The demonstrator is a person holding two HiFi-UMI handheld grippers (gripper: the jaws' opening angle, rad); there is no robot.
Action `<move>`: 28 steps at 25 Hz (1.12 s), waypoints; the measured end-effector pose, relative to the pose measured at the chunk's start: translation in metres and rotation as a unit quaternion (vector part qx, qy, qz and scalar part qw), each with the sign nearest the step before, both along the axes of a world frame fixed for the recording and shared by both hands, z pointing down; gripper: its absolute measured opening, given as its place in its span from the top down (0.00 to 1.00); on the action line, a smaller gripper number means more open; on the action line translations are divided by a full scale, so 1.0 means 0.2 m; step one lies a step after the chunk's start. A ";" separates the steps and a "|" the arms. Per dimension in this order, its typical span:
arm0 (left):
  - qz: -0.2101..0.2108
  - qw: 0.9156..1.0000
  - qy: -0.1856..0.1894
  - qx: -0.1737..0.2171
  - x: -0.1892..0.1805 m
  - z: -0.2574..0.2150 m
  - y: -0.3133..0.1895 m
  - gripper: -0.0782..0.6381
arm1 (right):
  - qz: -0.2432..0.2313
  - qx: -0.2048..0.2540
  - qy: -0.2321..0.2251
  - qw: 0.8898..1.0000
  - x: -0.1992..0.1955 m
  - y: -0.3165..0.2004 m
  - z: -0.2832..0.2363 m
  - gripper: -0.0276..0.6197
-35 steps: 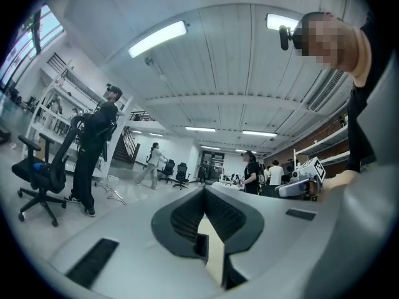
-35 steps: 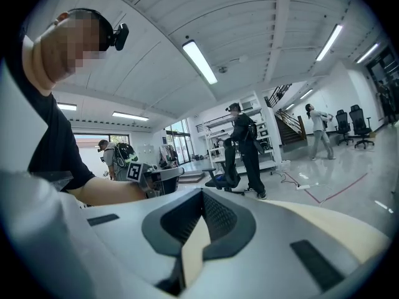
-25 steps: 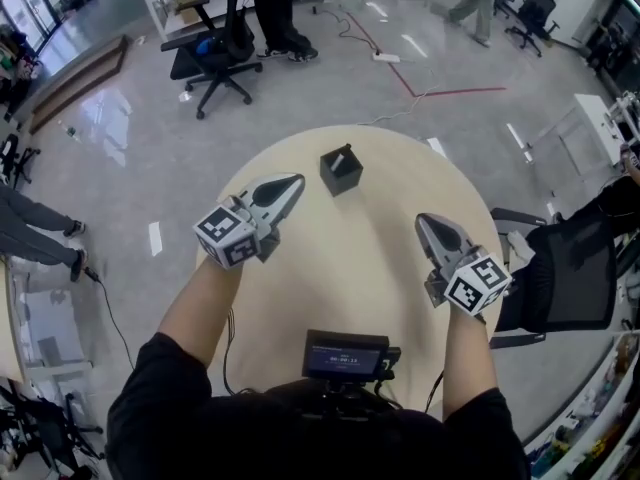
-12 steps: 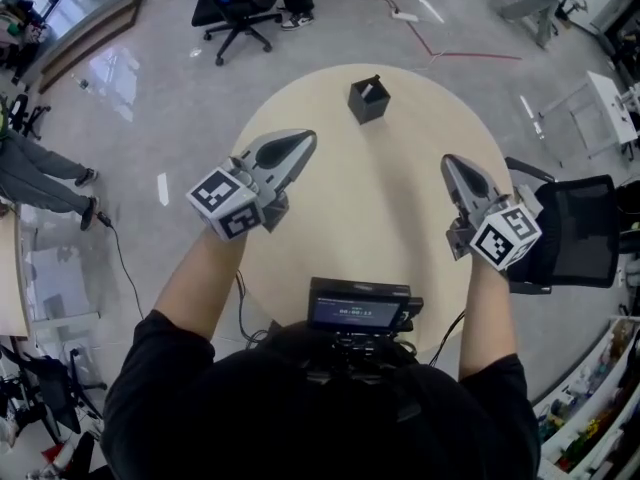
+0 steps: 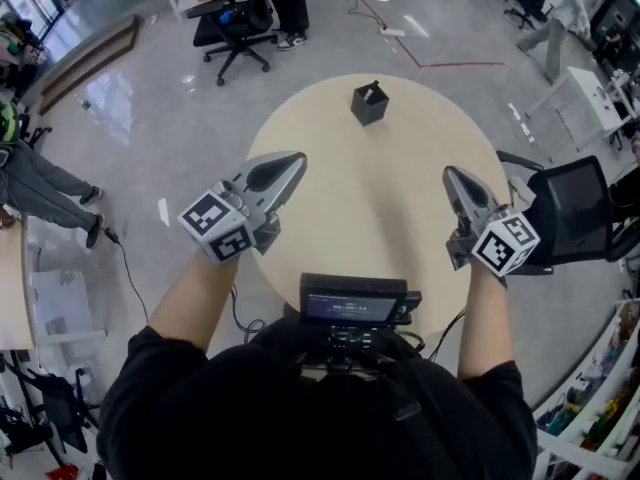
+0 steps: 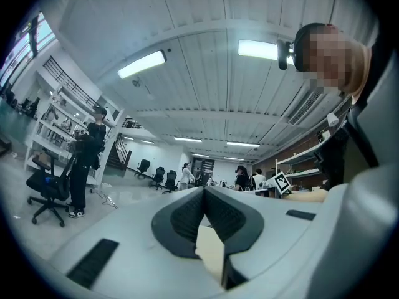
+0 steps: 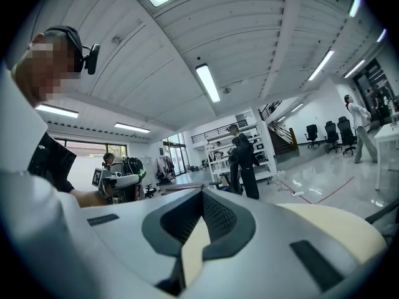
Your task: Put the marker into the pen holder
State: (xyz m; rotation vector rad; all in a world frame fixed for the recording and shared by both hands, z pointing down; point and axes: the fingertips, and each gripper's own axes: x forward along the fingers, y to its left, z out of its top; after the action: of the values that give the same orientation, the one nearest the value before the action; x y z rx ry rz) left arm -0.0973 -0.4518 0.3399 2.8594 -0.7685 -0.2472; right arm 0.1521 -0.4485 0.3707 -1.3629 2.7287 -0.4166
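Observation:
A black square pen holder (image 5: 369, 104) stands near the far edge of the round beige table (image 5: 360, 198). A thin dark marker (image 5: 375, 87) sticks up out of it. My left gripper (image 5: 299, 157) hovers over the table's left side, shut and empty, well short of the holder. My right gripper (image 5: 449, 173) hovers over the right side, also shut with nothing in it. In the left gripper view the jaws (image 6: 204, 189) meet at the tip and point level across the room. The right gripper view shows its jaws (image 7: 202, 192) closed the same way.
A black office chair (image 5: 575, 213) stands close to the table's right edge. Another chair (image 5: 235, 26) and a standing person (image 5: 285, 3) are on the floor beyond the table. A small screen (image 5: 353, 303) hangs at my chest, over the near table edge.
Both grippers have drawn back from the holder toward my body and risen a little. The holder and marker have stayed in place. Both stayed shut.

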 end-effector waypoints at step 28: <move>-0.038 0.999 0.013 -0.008 0.32 -0.08 0.71 0.89 | -0.067 0.007 -0.003 0.998 0.30 0.56 -0.07 0.97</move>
State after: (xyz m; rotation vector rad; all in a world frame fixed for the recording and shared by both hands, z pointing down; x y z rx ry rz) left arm -0.0331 -0.3100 0.3235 2.8097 -0.8709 -0.2858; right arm 0.2115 -0.3358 0.3561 -1.1769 2.8226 -0.4080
